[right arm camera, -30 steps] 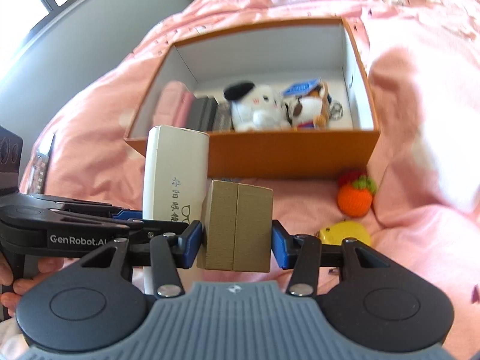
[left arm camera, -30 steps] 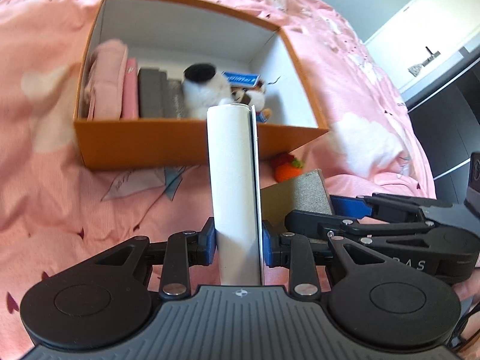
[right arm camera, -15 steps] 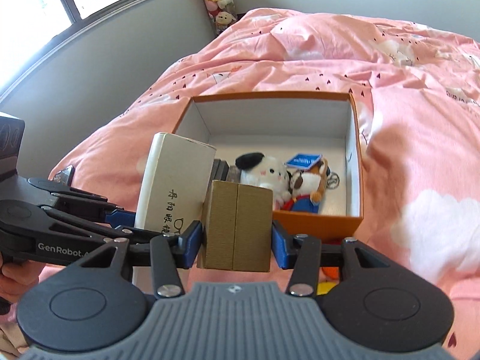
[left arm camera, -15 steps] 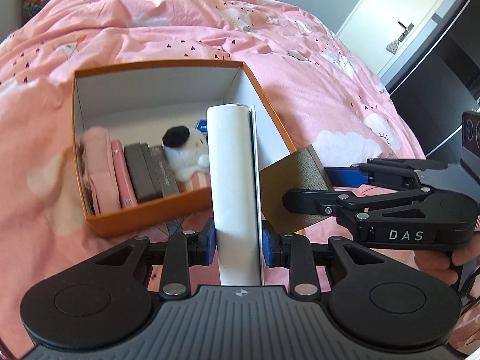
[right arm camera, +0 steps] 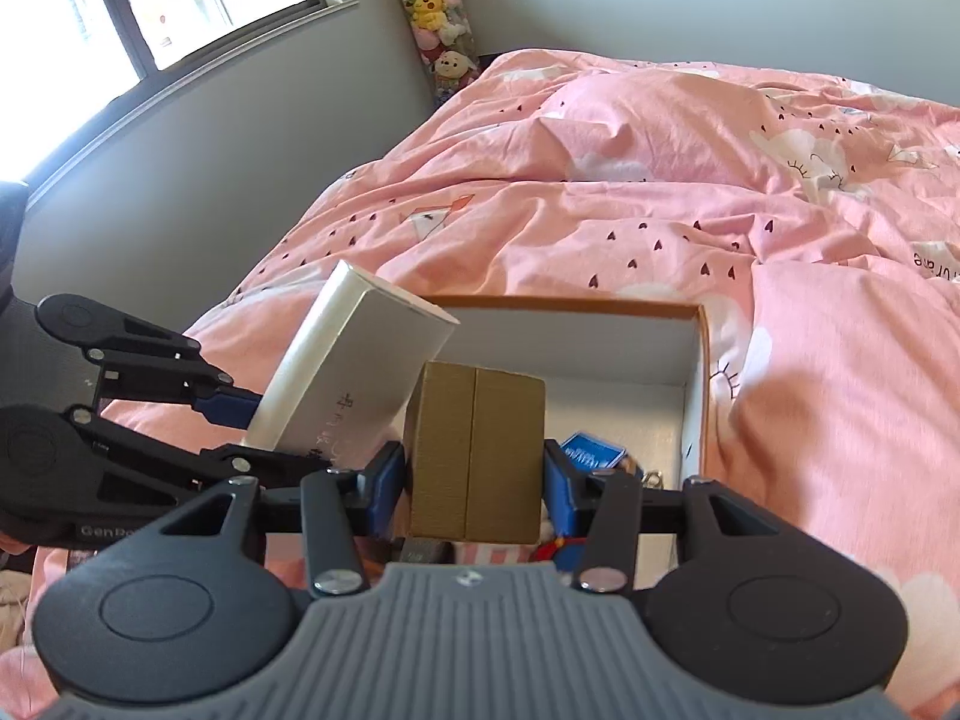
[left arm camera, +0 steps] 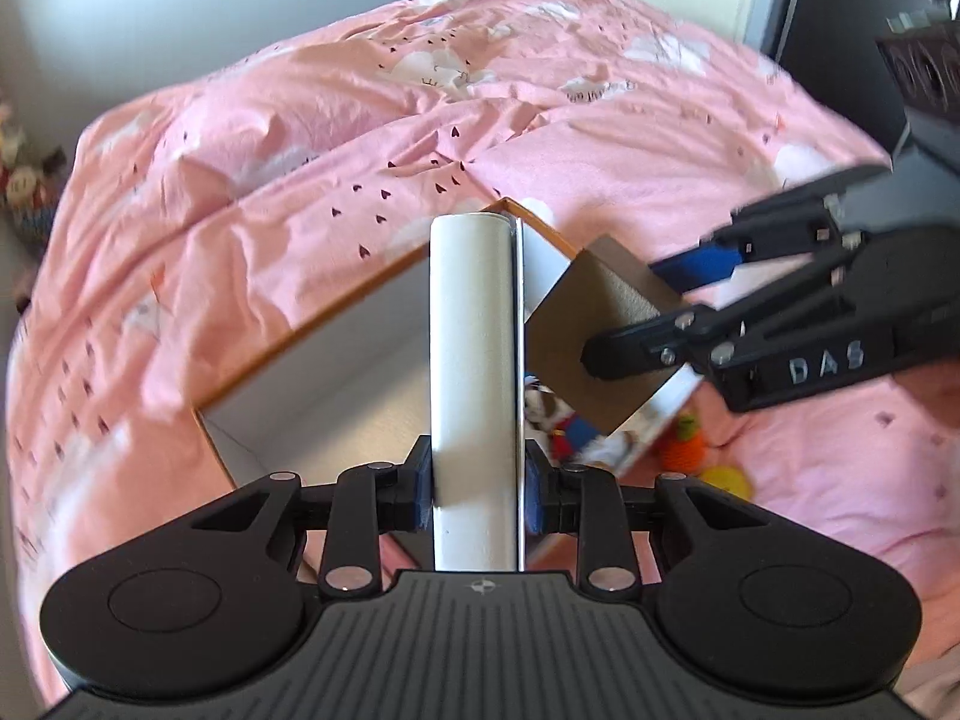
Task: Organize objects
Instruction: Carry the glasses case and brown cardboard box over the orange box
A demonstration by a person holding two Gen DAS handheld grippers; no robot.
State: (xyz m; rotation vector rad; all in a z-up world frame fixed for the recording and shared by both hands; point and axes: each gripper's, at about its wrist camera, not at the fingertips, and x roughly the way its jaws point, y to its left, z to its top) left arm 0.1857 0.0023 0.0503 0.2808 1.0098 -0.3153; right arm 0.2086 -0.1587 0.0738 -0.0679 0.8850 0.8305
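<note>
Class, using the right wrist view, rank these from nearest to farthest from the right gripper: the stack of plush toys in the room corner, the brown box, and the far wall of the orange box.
1. brown box: clamped between the right gripper pads.
2. Far wall of the orange box: just beyond, on the pink bedding.
3. stack of plush toys: farthest, in the room corner by the window.

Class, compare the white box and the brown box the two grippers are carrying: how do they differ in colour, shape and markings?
The white box is long and slim with rounded edges; the brown box is short and blocky. The white box is smooth with dark printed characters on one face; the brown box looks ribbed, with a seam down its middle. The left gripper holds the white box, the right gripper the brown one. Both are clamped over the orange box.
</note>
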